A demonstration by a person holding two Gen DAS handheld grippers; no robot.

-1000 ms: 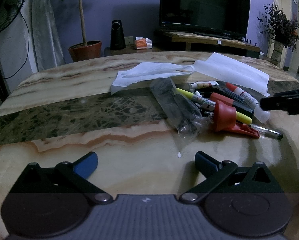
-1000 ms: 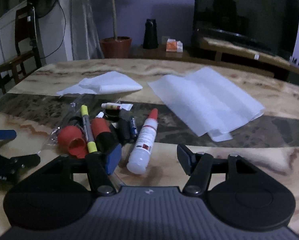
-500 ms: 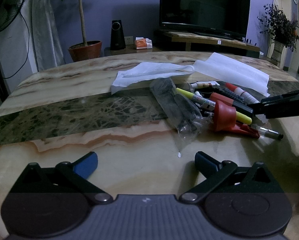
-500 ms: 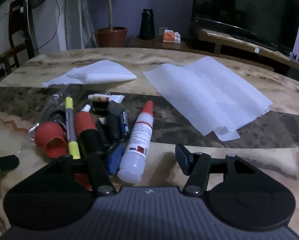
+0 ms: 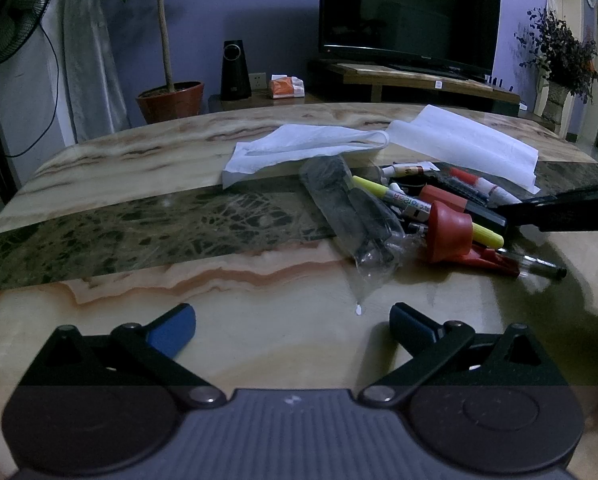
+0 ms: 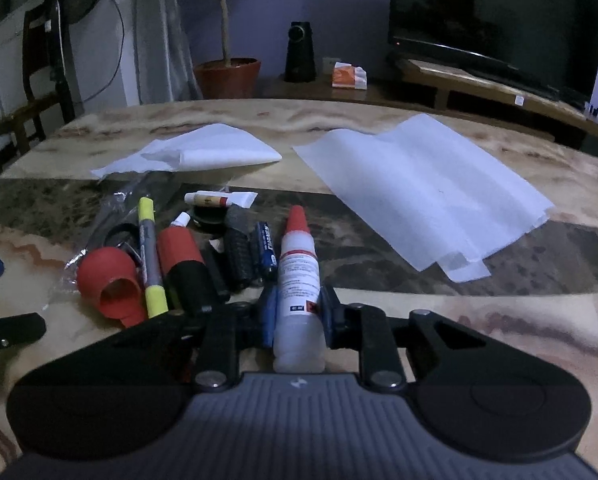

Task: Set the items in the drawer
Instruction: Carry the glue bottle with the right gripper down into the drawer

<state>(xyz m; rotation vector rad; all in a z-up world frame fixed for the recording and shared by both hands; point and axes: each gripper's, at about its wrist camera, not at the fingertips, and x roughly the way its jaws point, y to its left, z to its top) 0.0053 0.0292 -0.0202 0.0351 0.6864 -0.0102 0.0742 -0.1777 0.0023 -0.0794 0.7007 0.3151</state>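
So the glue bottle [image 6: 299, 280] is what we're after: it lies at the lower middle of the right wrist frame, red tip pointing away, fat end toward us. Our right tool [image 6: 297, 312] is closing its jaws on the lower body, and the blue pads look to be touching both sides already. It's probably light, smooth plastic, a bit squeezable, so we'd guess it could slip or roll if pinched too near the rounded base. Mid-body by the label seems the safer spot.

Left tool [image 5: 293, 322] sits wide with nothing in it, low in its own frame over bare table [image 5: 139, 224].

Clutter is tight on the bottle's left: a blue battery [image 6: 266, 246] just beside it, a black textured thing [image 6: 239, 256], a red and black marker [image 6: 185, 268], a yellow highlighter [image 6: 151, 264], a red cap [image 6: 109, 282]. White paper sheets [image 6: 427, 188] lie well apart at upper right. No drawer in either view.
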